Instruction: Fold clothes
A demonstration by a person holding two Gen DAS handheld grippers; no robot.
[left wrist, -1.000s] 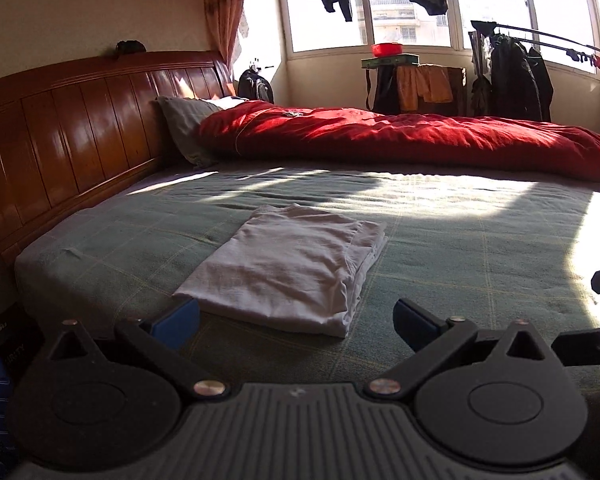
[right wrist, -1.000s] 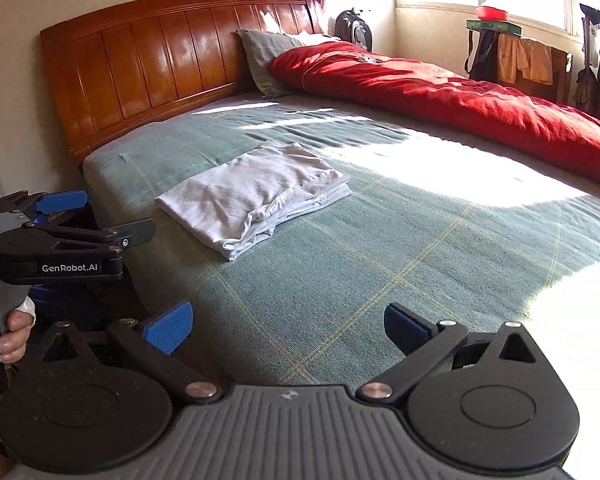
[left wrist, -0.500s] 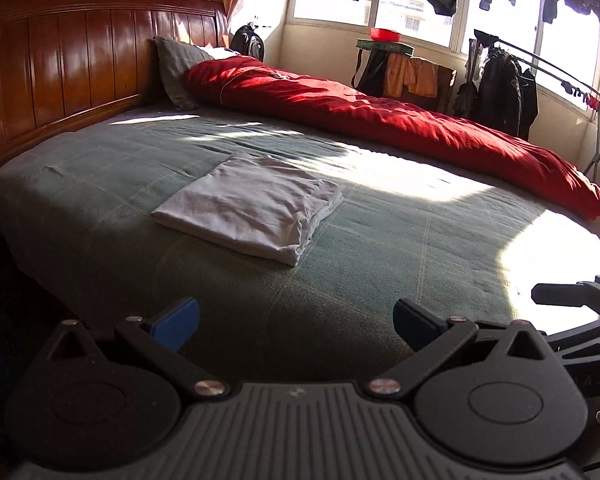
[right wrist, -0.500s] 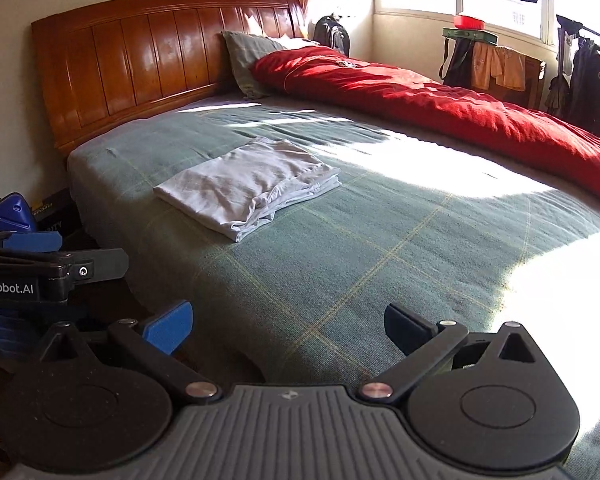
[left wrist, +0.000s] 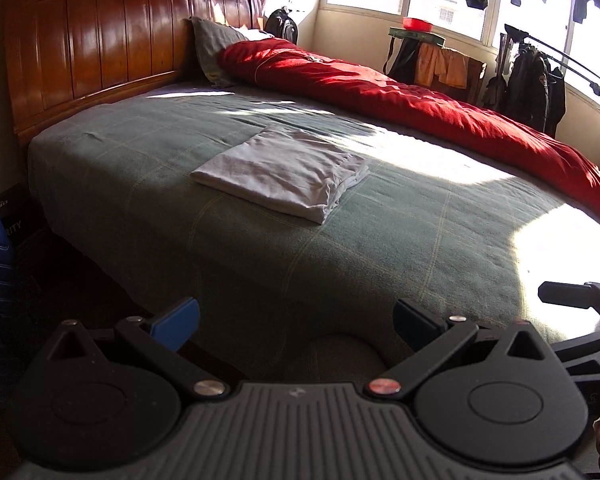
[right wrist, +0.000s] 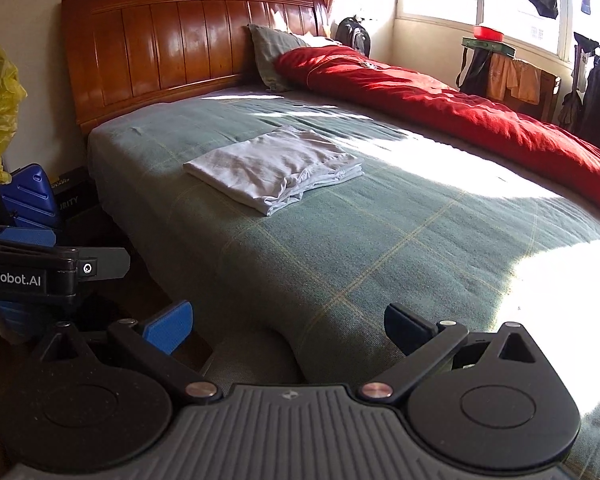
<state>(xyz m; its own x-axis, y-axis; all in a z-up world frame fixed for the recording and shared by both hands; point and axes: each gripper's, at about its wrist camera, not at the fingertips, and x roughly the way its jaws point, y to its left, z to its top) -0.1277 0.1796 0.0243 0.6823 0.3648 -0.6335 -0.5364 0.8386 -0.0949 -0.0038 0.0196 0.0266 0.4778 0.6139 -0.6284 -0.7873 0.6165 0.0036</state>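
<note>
White garment [left wrist: 286, 174] lies folded into a flat stacked rectangle on the green bedspread [left wrist: 380, 248], well ahead of both sets of jaws and a bit left of their centre line, edges fairly square, layered hems showing on the near-right side in the right wrist view [right wrist: 276, 168]. Left gripper [left wrist: 296, 322] jaws wide, nothing between them, held off the near edge of the bed. Right gripper [right wrist: 288, 320] jaws also wide and empty, over the bed corner, well short of the cloth. Red duvet [left wrist: 420, 100] bunched far beyond the jaws along the window side. Step: garment already lies as the task wants it, folded; neither gripper touching it. Looks like the end of a fold with both grippers clear. No other loose garment on the bed ahead of the jaws, so no further grasp is settled by these views
</note>
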